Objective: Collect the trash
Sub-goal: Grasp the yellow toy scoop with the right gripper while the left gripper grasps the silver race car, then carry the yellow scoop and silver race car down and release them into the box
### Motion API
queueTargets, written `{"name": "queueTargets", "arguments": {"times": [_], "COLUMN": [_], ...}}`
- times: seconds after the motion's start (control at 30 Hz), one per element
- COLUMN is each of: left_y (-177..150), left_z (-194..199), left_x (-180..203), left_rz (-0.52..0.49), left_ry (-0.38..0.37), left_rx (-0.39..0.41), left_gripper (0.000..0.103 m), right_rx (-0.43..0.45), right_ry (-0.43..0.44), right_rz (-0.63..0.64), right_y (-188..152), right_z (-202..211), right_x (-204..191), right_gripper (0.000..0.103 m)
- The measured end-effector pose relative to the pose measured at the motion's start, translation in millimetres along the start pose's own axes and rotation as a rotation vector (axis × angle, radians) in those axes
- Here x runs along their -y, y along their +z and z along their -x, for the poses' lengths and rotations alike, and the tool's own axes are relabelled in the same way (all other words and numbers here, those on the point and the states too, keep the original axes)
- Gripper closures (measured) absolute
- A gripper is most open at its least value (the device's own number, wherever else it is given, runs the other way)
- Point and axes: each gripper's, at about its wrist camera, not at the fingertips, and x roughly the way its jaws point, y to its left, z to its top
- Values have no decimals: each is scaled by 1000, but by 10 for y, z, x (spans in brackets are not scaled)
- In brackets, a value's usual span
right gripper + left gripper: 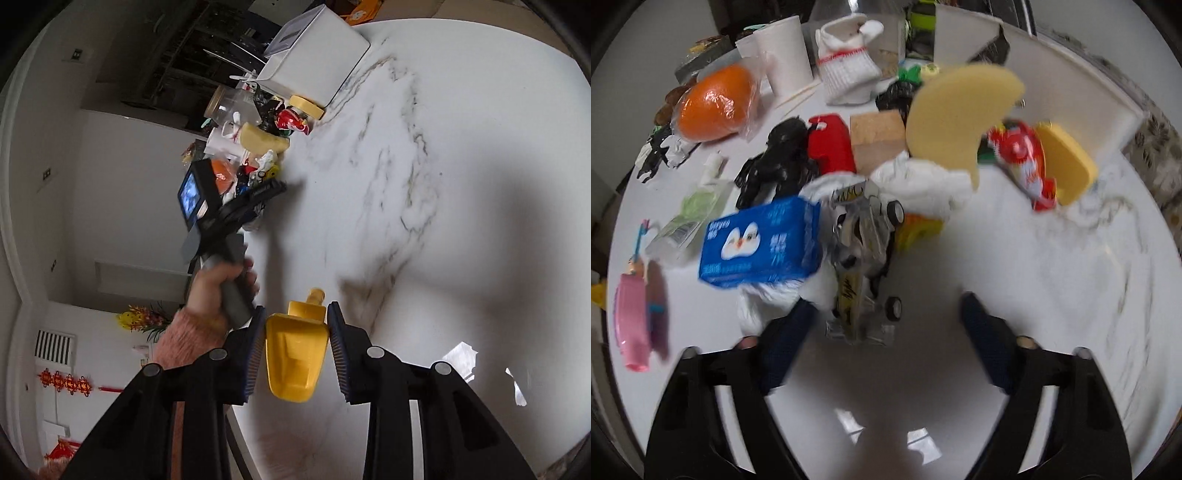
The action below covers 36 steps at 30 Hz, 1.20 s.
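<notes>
The right gripper [296,345] fingers clamp a yellow plastic piece [296,360] above the marble table [461,184]; clutter lies far off.

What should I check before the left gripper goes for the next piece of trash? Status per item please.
1. Left gripper open and empty: ok, fingers wide apart, nothing between them.
2. Right gripper secure on the yellow plastic piece: ok, fingers pressed on both its sides.
3. Target in line: not ok, the toy race car sits straight ahead, and it may not be trash; the crumpled white tissue lies behind it.
4. Approach path free: not ok, the blue tissue pack crowds the left finger.
5. Image sharp enough to aim: not ok, the left wrist view is motion-blurred.
6. Trash bin location: cannot tell, no bin clearly in view.
</notes>
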Motion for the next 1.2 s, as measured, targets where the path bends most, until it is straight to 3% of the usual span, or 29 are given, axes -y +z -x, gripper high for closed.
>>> {"name": "queueTargets", "arguments": {"times": [0.03,0.1,0.27,0.4,0.63,0.87,1.03,1.2], "left_y": [10,-6,-297,-737,-1487,-2456,-3265,-4028], "left_z": [20,77,391,928,1809,2543,2902,3100], "left_x": [-1,-4,-204,-361,-262,145,614,1157], "left_rz": [6,8,43,39,38,127,240,350], "left_ry": [0,-29,-184,-308,-432,-403,-357,-323], "left_rx": [7,7,26,79,115,144,143,134], "left_gripper": [66,67,67,67,67,67,67,67], "right_rx": [-2,2,8,6,-33,-151,-302,-452], "right_ry": [11,21,50,73,119,204,275,258], "right_rz": [-8,-16,-13,-3,59,155,284,389], "right_y": [-24,-49,-52,-48,-40,-106,-221,-499], "right_z": [24,71,173,280,479,748,1025,1329], "right_x": [11,26,37,34,9,73,164,362], "right_gripper": [69,69,69,69,69,69,69,69]}}
